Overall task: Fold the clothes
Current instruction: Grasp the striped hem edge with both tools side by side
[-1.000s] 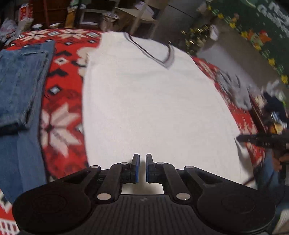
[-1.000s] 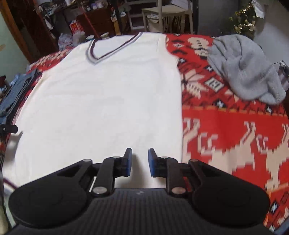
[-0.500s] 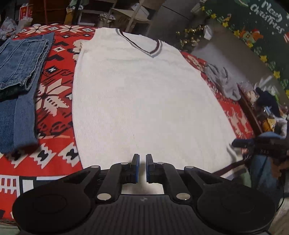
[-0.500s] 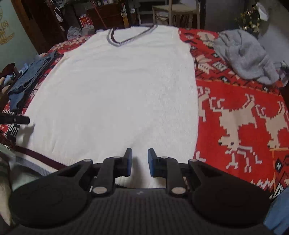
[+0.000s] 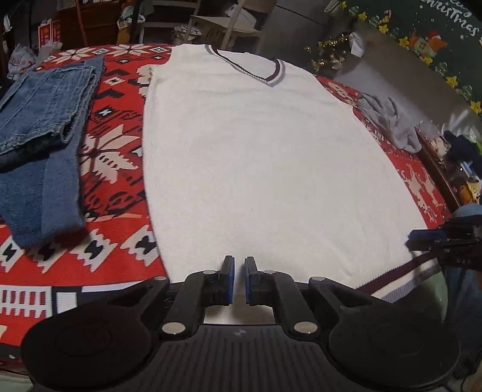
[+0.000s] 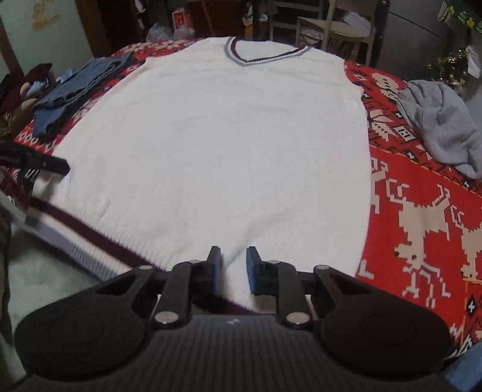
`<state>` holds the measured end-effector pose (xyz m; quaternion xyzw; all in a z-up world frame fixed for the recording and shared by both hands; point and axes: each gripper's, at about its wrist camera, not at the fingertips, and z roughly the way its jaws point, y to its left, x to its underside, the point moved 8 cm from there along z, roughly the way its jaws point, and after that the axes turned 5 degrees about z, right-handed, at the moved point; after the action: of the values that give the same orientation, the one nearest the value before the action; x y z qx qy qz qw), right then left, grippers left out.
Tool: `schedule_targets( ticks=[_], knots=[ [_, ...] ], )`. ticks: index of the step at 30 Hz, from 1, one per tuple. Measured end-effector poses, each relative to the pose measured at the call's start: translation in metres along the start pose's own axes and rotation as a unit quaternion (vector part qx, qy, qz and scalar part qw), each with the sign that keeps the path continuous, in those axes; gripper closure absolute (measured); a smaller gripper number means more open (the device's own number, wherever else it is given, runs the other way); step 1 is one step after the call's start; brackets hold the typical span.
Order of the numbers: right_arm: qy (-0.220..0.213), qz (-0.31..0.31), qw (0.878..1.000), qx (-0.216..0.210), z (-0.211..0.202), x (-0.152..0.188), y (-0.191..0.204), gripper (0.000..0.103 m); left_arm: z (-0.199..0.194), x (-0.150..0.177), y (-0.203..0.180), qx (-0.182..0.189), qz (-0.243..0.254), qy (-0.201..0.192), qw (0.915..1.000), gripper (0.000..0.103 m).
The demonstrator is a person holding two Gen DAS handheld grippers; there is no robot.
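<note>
A white sleeveless V-neck vest (image 5: 256, 156) lies flat on the red patterned tablecloth (image 5: 114, 187), collar at the far end. Its maroon and grey hem band (image 6: 90, 235) hangs over the near edge. My left gripper (image 5: 238, 280) is shut on the hem near its left corner, with white knit pinched between the blue pads. My right gripper (image 6: 233, 271) is shut on the hem near its right corner, and the fabric rises in a small fold between its fingers. Each gripper also shows at the edge of the other's view: left gripper (image 6: 45, 164), right gripper (image 5: 421, 238).
Folded blue jeans (image 5: 39, 120) lie left of the vest. A crumpled grey garment (image 6: 439, 120) sits to its right on the tablecloth (image 6: 421, 211). A chair (image 6: 331, 27) and cluttered shelves stand beyond the far edge. Small items crowd the right side (image 5: 461, 169).
Both grippers have drawn back toward the near edge, still holding the hem. The vest has slid with them and its striped hem band now hangs over the edge.
</note>
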<state>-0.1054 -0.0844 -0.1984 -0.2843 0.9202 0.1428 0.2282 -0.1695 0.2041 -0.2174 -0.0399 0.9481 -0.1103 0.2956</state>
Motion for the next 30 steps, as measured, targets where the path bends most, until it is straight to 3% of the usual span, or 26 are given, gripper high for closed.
schedule_targets(
  ticks=[3,5,9,13,18,22,26,30],
  knots=[
    [0.007,0.033,0.999,-0.006,-0.013,0.000,-0.012,0.082,-0.011,0.003,0.010,0.007,-0.019,-0.006,0.9998,0.091],
    [0.009,0.101,0.995,-0.023,-0.025,0.000,-0.031,0.082,-0.020,0.004,0.019,0.023,-0.057,-0.011,0.9980,0.081],
    [0.025,0.222,0.974,-0.025,-0.040,0.016,-0.071,0.081,-0.033,0.010,0.036,0.050,-0.122,-0.011,0.9912,0.079],
    [0.050,0.296,0.953,-0.030,-0.044,0.045,-0.091,0.081,-0.033,0.025,0.037,0.061,-0.144,0.012,0.9877,0.078],
    [0.063,0.318,0.945,-0.047,-0.038,0.053,-0.085,0.079,-0.027,0.039,0.023,0.098,-0.149,0.035,0.9834,0.074],
    [0.070,0.328,0.940,-0.059,-0.033,0.056,-0.080,0.078,-0.027,0.041,0.018,0.088,-0.131,0.037,0.9868,0.074],
    [0.070,0.334,0.937,-0.072,-0.030,0.056,-0.079,0.075,-0.021,0.047,0.019,0.121,-0.167,0.049,0.9773,0.073],
    [0.082,0.353,0.927,-0.097,-0.021,0.059,-0.076,0.075,-0.011,0.050,0.013,0.139,-0.168,0.059,0.9742,0.074]
  ],
)
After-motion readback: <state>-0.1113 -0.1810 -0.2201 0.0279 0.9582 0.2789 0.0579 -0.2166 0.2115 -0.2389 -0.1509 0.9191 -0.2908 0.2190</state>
